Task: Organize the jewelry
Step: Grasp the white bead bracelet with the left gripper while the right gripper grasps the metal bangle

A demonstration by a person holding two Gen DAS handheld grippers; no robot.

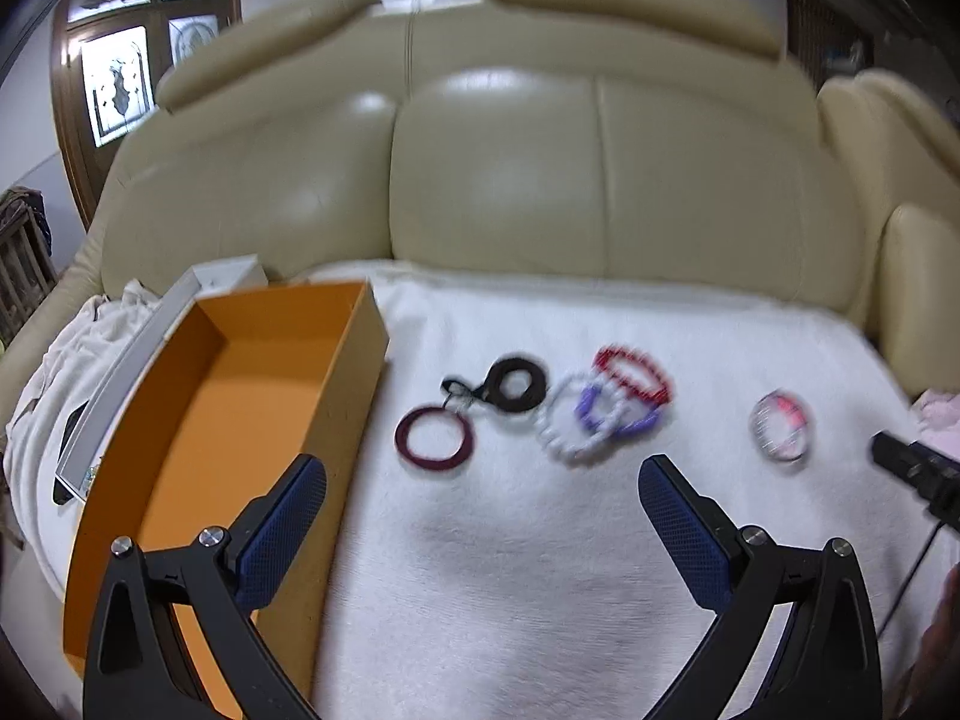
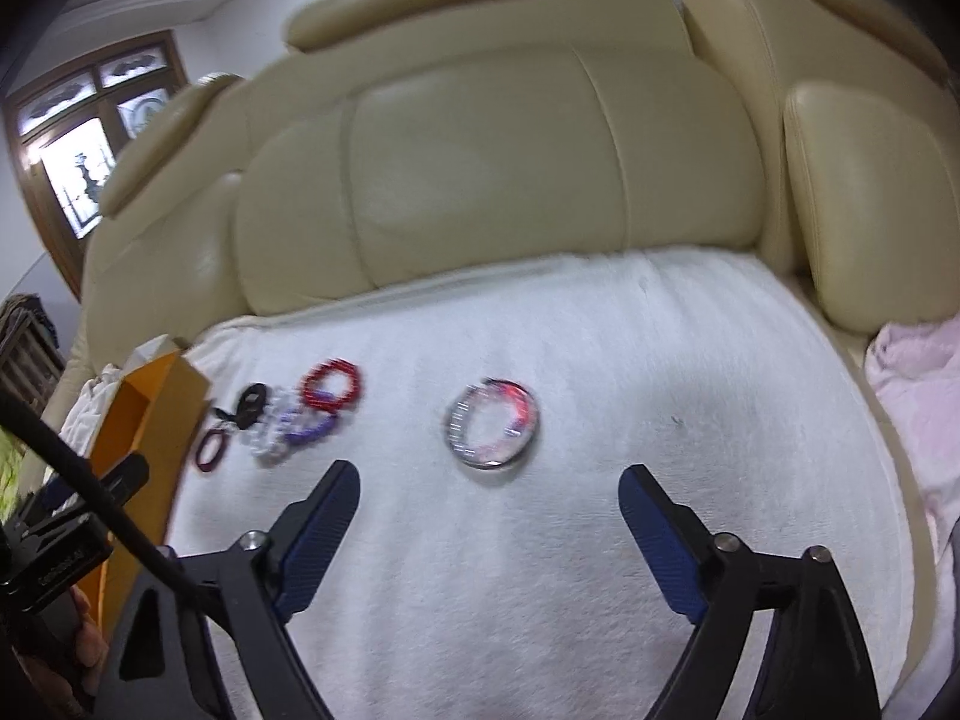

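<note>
Several bracelets lie on a white towel [image 1: 510,570] spread over a cream sofa. In the left wrist view a dark red bangle [image 1: 433,438], a black ring piece [image 1: 515,383], a white bead bracelet [image 1: 570,426], a purple one [image 1: 618,414] and a red bead one [image 1: 633,373] cluster together. A silver and pink bangle [image 1: 780,425] [image 2: 492,425] lies apart to the right. An open orange box [image 1: 240,420] [image 2: 144,420] stands empty at the left. My left gripper [image 1: 483,474] is open, short of the cluster. My right gripper [image 2: 489,483] is open just short of the silver bangle, nothing between its pads.
The sofa back [image 1: 510,180] rises behind the towel. A white box lid [image 1: 150,348] and crumpled white cloth [image 1: 54,396] sit left of the orange box. Pink cloth [image 2: 918,372] lies at the right. The other gripper's black body [image 1: 918,474] [image 2: 54,546] shows at each view's edge.
</note>
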